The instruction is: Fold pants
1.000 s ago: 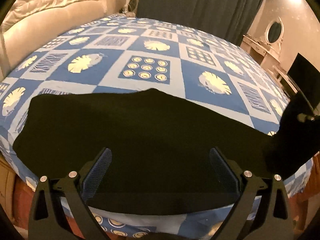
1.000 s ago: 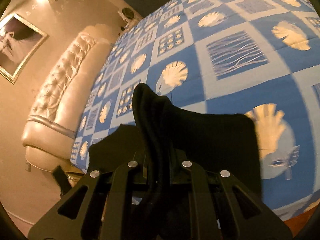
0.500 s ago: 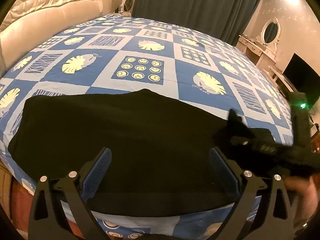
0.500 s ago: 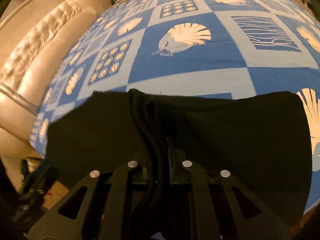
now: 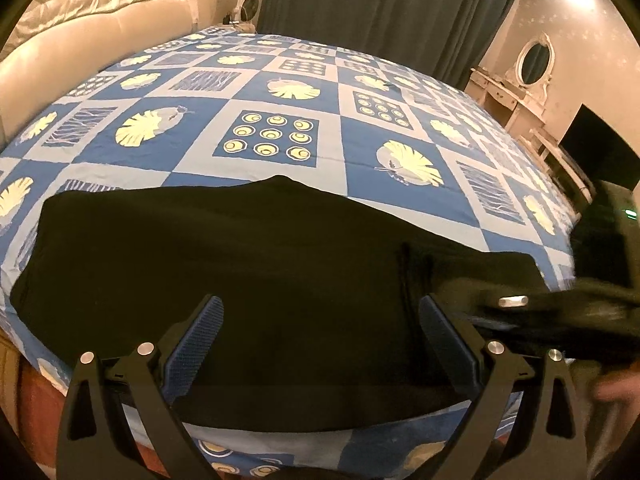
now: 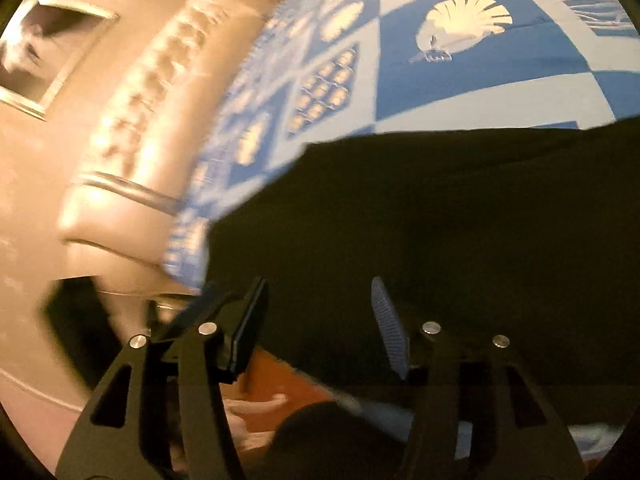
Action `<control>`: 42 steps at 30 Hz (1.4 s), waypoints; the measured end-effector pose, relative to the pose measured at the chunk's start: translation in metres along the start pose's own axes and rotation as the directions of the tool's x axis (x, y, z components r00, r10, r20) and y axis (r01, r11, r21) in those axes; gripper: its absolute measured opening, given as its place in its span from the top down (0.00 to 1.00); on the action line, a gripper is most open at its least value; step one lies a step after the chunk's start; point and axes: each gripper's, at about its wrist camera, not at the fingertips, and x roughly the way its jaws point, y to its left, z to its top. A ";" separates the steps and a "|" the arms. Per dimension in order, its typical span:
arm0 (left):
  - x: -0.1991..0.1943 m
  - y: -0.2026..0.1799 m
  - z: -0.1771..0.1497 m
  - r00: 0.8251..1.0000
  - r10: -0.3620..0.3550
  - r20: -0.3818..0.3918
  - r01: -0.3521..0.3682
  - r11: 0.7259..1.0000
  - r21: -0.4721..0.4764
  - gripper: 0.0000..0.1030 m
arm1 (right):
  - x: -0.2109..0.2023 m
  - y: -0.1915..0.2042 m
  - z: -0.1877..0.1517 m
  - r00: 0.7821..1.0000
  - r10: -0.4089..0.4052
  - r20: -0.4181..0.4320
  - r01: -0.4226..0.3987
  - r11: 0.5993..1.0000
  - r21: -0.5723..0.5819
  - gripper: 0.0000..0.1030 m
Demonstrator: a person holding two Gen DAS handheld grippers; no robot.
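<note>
Black pants [image 5: 248, 264] lie flat across the near edge of the bed, with a folded-over layer [image 5: 472, 268] at their right end. My left gripper [image 5: 322, 322] hovers open over the near hem with nothing between its blue pads. The right gripper [image 5: 516, 304] shows as a dark blur low over that right end. In the right wrist view the right gripper [image 6: 320, 312] has its jaws opening above the pants [image 6: 440, 220]. The cloth lies beneath them and neither pad presses on it. That view is motion-blurred.
The bed carries a blue and white patterned sheet [image 5: 280, 80]. A cream tufted headboard [image 5: 100, 16] is at the left and a dark curtain [image 5: 380, 8] behind. A white vanity with an oval mirror [image 5: 532, 60] and a dark screen [image 5: 596, 148] stand at the right. A framed picture [image 6: 44, 48] hangs on the wall.
The right gripper carried the pants' end, pinched between its fingers, down and across onto the rest of the pants, then opened and let go. The left gripper stayed open in place.
</note>
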 end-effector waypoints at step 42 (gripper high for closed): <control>0.004 -0.039 -0.015 0.987 -0.153 -0.053 0.155 0.987 0.034 0.06 | -0.094 -0.172 -0.021 0.997 0.006 -0.077 0.010 0.980 0.199 0.78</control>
